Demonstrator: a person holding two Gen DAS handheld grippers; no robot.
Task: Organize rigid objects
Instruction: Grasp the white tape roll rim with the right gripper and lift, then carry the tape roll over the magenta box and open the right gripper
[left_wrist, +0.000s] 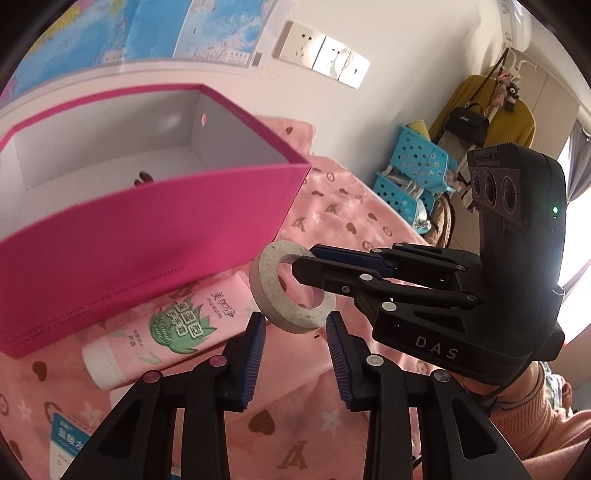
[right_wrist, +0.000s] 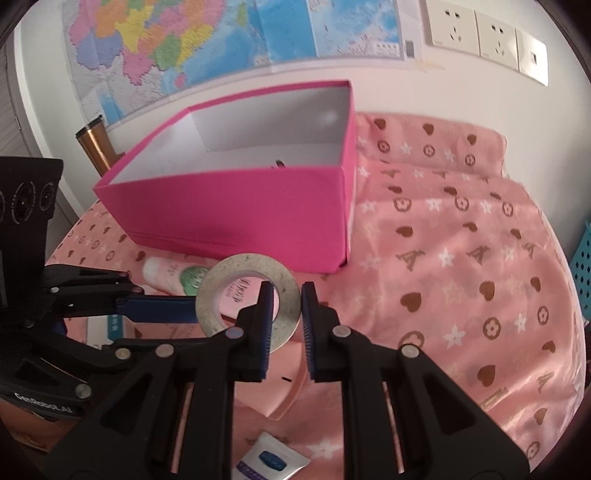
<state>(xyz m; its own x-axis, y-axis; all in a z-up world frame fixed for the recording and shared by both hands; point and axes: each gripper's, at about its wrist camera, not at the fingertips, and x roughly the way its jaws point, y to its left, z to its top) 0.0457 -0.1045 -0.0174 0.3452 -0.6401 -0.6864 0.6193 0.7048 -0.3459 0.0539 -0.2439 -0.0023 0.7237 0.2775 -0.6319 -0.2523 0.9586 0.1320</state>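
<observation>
The right gripper (right_wrist: 287, 295) is clamped on the tape ring (right_wrist: 247, 299), held above the bed; the left gripper (left_wrist: 295, 325), unclamped, straddles it. Carry the ring level over the pink box (right_wrist: 236, 218) rim before releasing.

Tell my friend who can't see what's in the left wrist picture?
The right gripper pinches a grey tape roll above a pink bedspread. The left gripper waits just below, not touching it. An open pink box and a pink tube sit behind.

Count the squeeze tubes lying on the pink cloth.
2. A pink white-capped plastic tube lies before the magenta cardboard box; a white blue-labelled tube lies at the right wrist view's bottom edge. More may be hidden.
</observation>
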